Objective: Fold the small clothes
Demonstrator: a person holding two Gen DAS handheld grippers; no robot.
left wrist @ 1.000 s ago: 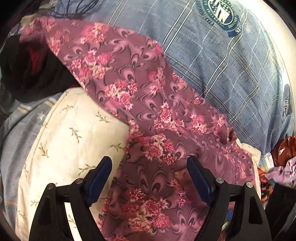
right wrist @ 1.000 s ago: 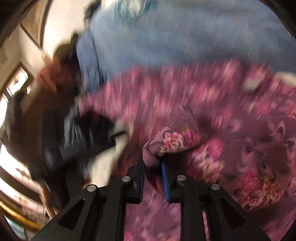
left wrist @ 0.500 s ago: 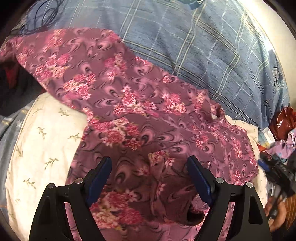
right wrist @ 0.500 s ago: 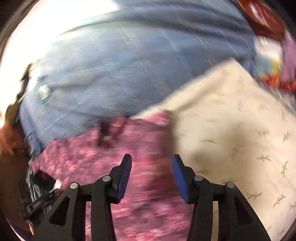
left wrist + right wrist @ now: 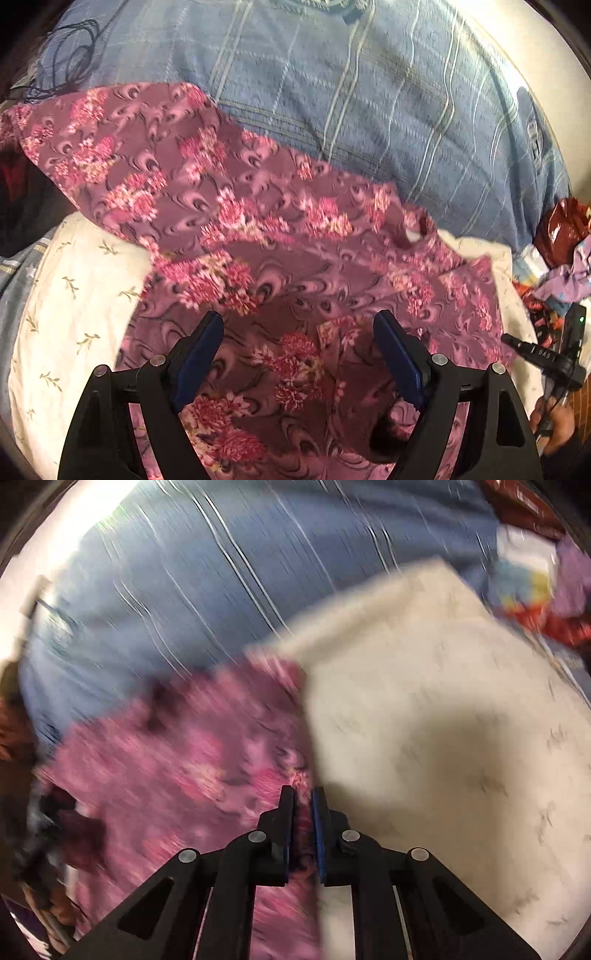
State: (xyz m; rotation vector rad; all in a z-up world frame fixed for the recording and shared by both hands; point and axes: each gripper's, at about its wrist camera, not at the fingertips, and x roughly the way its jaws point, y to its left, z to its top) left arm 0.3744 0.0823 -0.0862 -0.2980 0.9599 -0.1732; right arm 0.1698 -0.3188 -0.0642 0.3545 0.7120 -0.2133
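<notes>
A: Left wrist view first: why is the left gripper (image 5: 298, 354) spread so wide?

B: Its two fingers (image 5: 201, 350) stand fully apart with nothing pinched; the floral garment (image 5: 236, 221) merely lies beneath and between them. I'd judge it waits while the other hand works.

A: Where does the garment lie?

B: Draped from ten o'clock down to five o'clock, half on the cream pillow (image 5: 74, 295), half on the blue plaid blanket (image 5: 369, 110) at twelve. One garment, one pillow, one blanket; a heap of other clothes (image 5: 565, 258) at three o'clock, too jumbled to count.

A: And the right gripper (image 5: 303, 801)?

B: Its jaws have just been closing and now stand nearly together, nipping the garment's edge where it meets the pillow, presumably to carry that edge over for a fold. The frame is blurred.
</notes>
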